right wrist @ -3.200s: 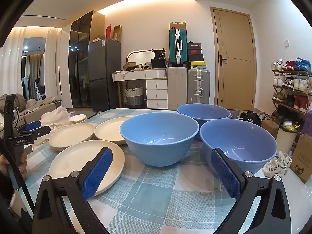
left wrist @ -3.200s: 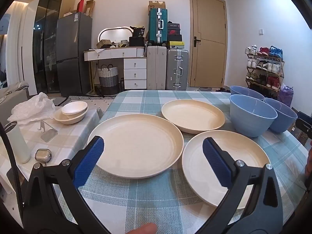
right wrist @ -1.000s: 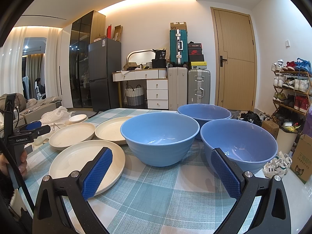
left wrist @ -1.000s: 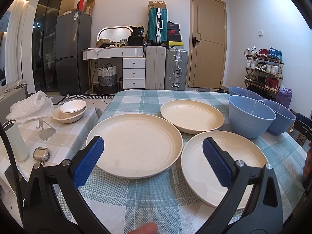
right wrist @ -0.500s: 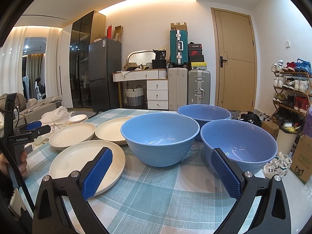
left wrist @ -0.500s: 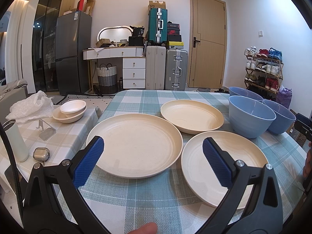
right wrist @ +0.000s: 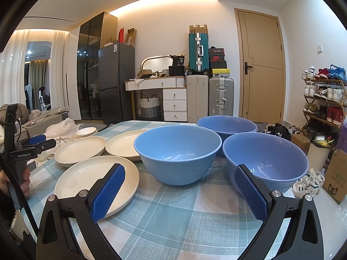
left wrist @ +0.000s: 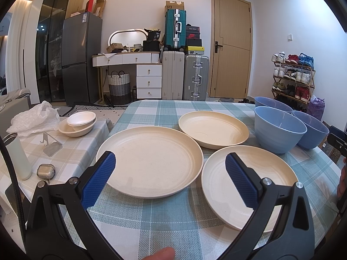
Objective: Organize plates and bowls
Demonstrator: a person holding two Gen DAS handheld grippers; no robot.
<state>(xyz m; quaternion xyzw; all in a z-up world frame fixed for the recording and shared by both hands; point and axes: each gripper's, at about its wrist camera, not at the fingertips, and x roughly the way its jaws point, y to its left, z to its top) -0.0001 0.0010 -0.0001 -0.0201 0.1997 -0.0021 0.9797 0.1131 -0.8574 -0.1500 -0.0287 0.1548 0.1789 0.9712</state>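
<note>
L gripper (left wrist: 170, 172): jaws wide, empty, hovering low over near table edge. R gripper (right wrist: 180, 187): same, wide and empty. Nothing gripped yet; sorting not begun, by the look.

L side: big plate (left wrist: 149, 160) dead ahead, between the pads, near rim just beyond the tips. 2nd plate (left wrist: 249, 184) ahead-right, partly behind the R pad. 3rd plate (left wrist: 213, 129) farther back, behind both. All flat on the checked cloth (left wrist: 169, 216), none stacked.

R side: bowl (right wrist: 177, 151) straight ahead, centred in the gap. 2nd bowl (right wrist: 265, 160) ahead-right, behind the R pad. 3rd bowl (right wrist: 226, 125) at back, touching or nearly so.

Judgement: plates nearer L, bowls nearer R. L likely pinches a rim and stacks; R nests the bowls.
</note>
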